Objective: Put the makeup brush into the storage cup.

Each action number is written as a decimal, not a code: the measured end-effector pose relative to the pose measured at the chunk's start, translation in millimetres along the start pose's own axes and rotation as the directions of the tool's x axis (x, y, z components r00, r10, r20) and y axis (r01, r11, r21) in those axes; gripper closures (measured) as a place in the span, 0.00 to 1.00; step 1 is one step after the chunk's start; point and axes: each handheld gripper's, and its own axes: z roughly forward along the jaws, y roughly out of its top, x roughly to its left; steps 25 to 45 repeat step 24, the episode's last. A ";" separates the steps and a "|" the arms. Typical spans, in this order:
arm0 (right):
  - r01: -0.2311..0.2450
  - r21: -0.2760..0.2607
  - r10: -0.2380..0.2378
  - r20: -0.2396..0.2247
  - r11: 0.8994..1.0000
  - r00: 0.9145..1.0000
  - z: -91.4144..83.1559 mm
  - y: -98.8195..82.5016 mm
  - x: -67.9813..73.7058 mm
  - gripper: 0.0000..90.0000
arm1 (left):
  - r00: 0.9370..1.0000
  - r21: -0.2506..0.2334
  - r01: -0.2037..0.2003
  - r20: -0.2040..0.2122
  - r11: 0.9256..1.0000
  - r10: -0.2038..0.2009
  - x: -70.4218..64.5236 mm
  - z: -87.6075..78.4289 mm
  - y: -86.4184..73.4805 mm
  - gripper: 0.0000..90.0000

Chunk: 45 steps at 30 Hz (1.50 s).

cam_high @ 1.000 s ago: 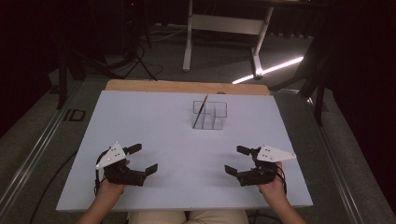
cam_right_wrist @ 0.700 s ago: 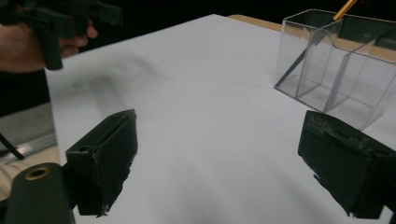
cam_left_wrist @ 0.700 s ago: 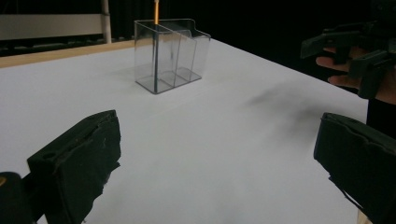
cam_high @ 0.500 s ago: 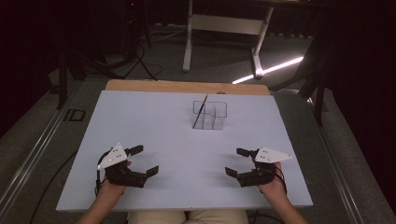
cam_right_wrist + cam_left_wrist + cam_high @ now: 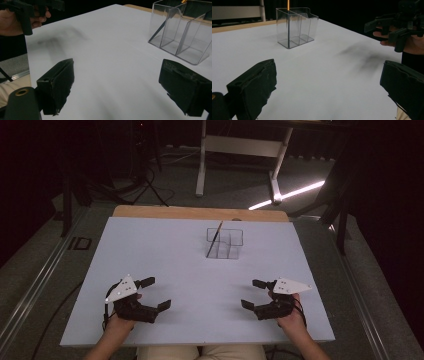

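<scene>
Left tongs (image 5: pixel 159 293) and right tongs (image 5: pixel 250 293), high view: both gaping wide and carrying nothing, hovering over the near part of the white bench (image 5: pixel 170 250); clear organizer (image 5: pixel 225 243) standing well beyond, pencil (image 5: pixel 215 238) leaning inside.
Left gripper view: organizer (image 5: pixel 297 26) sitting far ahead, right tongs (image 5: pixel 384 27) showing at right.
Right gripper view: organizer (image 5: pixel 182 30) standing ahead at right, jaws spreading wide.

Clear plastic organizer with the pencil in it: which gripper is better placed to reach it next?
Right, marginally. The clear plastic organizer stands right of centre, nearer the right gripper than the left gripper. Both are open and empty.
</scene>
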 end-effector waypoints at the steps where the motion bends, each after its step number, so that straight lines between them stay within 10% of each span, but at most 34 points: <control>1: 0.001 0.002 -0.001 0.003 1.000 1.000 0.2 -0.3 -0.2 0.15 | 1.000 0.000 0.003 0.002 1.000 -0.003 0.1 0.0 -0.2 0.02; 45: -0.021 0.030 0.021 0.000 0.999 1.000 2.7 -2.2 -3.1 0.15 | 1.000 0.006 0.005 -0.002 1.000 -0.005 0.8 0.2 -1.1 0.02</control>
